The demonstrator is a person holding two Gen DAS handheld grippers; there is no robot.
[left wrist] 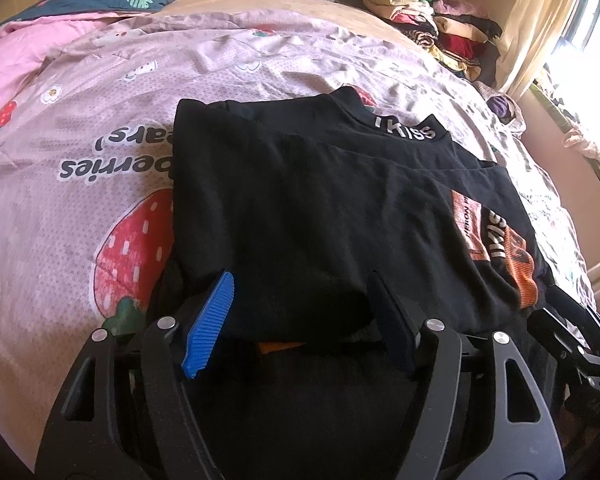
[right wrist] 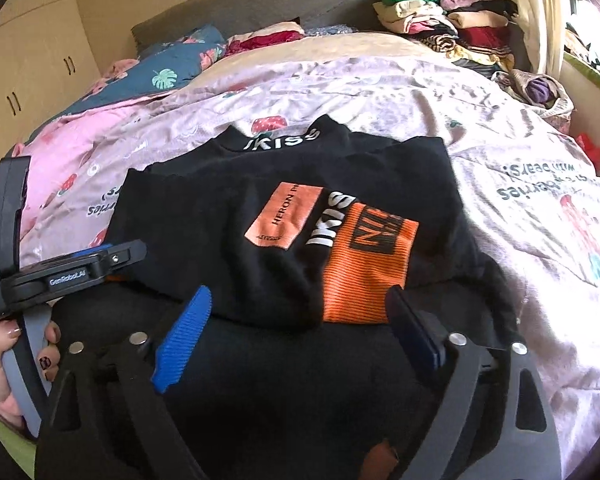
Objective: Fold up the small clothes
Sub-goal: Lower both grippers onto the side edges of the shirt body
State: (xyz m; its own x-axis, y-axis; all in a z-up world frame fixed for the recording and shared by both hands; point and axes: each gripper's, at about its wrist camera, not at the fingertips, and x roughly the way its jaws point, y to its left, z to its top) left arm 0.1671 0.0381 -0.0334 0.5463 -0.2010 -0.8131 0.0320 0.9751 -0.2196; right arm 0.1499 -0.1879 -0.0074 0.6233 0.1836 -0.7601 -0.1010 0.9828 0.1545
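With the black shirt (right wrist: 260, 232) lying partly folded on the bed (right wrist: 500, 168), both your left gripper (left wrist: 300, 320) and right gripper (right wrist: 300, 336) had jaws apart over its near hem, so you needed an even grip.

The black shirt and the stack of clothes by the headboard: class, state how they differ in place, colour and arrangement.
The black shirt lies near the grippers, spread mostly flat; the stack of clothes sits at the far corner, piled high. The black shirt is one dark garment with orange patches and white lettering; the stack of clothes mixes green, cream, red and black. Both rest on the bed.
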